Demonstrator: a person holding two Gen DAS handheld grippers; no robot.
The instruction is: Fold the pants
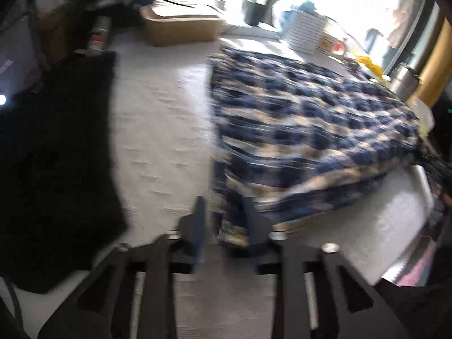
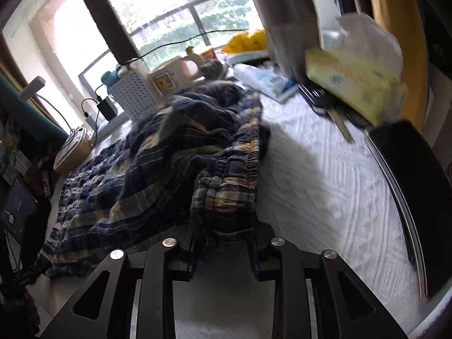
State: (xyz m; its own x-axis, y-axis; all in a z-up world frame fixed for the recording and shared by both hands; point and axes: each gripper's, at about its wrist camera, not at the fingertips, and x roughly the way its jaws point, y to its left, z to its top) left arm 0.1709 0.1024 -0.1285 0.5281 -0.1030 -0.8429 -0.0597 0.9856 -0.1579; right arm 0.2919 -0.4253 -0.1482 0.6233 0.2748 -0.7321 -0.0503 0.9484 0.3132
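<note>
One plaid pants (image 2: 158, 169), one tissue box (image 2: 353, 84), one tumbler (image 2: 285, 19)

A lived-in home room is showing here: a white textured cloth (image 2: 325, 175) is covering a table crowded with a tissue box (image 2: 353, 90), a steel tumbler (image 2: 285, 19), a cardboard box (image 1: 180, 25) and charging cables (image 2: 93, 107), while big windows (image 2: 175, 14) are looking onto greenery.

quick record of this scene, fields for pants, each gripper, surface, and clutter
pants: plaid pants, bunched on the surface
left gripper: a pants edge lies between its fingers; grip unclear through blur
right gripper: the elastic waistband sits between its fingers; contact unclear
surface: white textured cover
other cloth: black garment left of the pants
clutter: tissue box, cardboard box
</note>
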